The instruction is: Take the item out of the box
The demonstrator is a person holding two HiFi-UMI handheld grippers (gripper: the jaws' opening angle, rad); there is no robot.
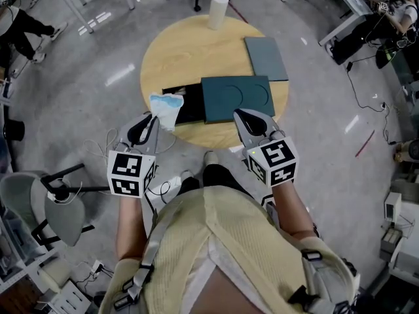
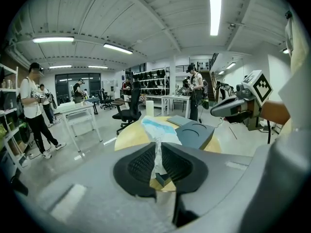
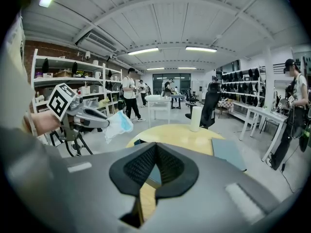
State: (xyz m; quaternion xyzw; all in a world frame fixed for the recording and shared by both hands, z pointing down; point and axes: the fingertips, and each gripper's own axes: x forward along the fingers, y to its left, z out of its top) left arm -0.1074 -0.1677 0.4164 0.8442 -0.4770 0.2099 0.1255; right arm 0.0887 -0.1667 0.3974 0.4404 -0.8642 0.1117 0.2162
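Head view: the left gripper [image 1: 152,119] holds a blue-and-white packet [image 1: 166,107] by the left end of the dark box [image 1: 188,104] on the round table [image 1: 190,51].

Left gripper view: its jaws are pinching the packet's crumpled neck.

Right gripper view: the right gripper [image 3: 154,152] is pressed together with nothing in it, and the packet hangs off the table.

table [image 1: 190,51] pale smooth wood; box [image 1: 236,102] matt dark teal card; pouch [image 1: 165,106] crinkly glossy plastic
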